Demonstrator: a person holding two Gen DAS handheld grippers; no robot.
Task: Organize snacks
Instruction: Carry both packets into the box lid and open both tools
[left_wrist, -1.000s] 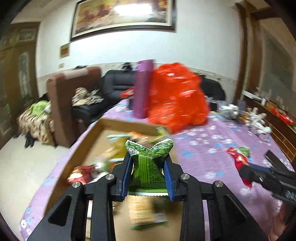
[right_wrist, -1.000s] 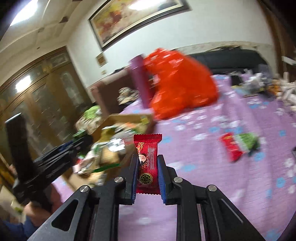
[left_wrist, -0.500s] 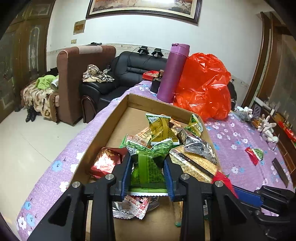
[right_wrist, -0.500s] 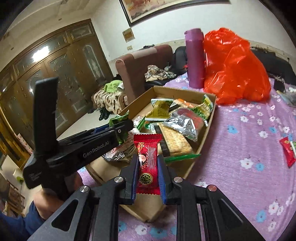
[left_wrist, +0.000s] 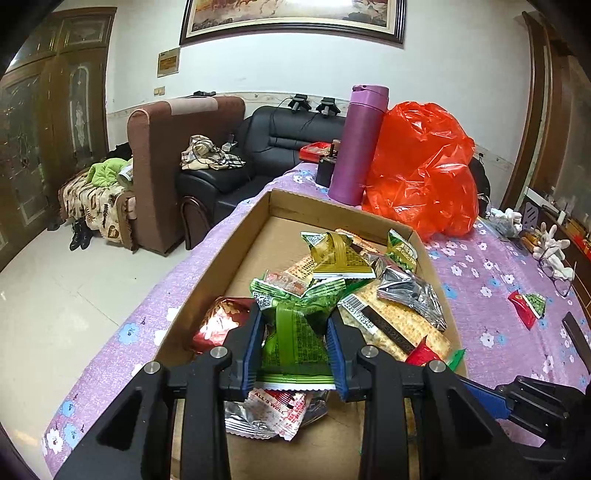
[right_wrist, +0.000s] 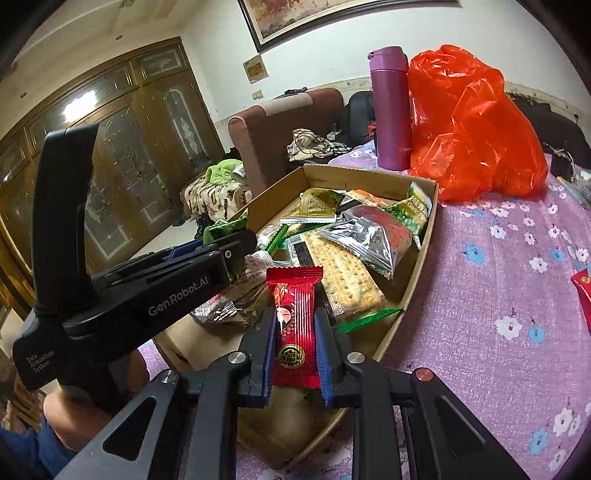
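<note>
Snacks fill the cardboard box (left_wrist: 236, 258) in front of me, and I hang both of my grippers over its near end. My left gripper (left_wrist: 295, 343) is clamped on a green snack packet (left_wrist: 295, 332); the blue pads press its two sides, so the jaws stand only as far apart as the packet is thick, and the packet's crimped top edge sticks up past the fingertips. My right gripper (right_wrist: 295, 350) is closed nearly all the way on a slim red candy packet (right_wrist: 295, 321), held upright with its top edge above the pads.

Under the green packet lies a torn silver-and-red wrapper (left_wrist: 273, 410) on the box floor, with a shiny red foil packet (left_wrist: 221, 321) just to its left. Further in, a cracker pack (right_wrist: 343, 273) lies flat, a silver packet (right_wrist: 365, 240) rests on it, and an olive-green packet (left_wrist: 336, 254) tops the heap. A green pea packet (right_wrist: 417, 206) leans on the box's right wall.

The box sits on a table with a purple flowered cloth (right_wrist: 498, 295). Beyond its far end stand a purple flask (left_wrist: 358, 147) and, touching it on the right, an orange plastic bag (left_wrist: 424, 166). Well apart to the right on the cloth lie a red packet and a green packet together (left_wrist: 528, 306).
</note>
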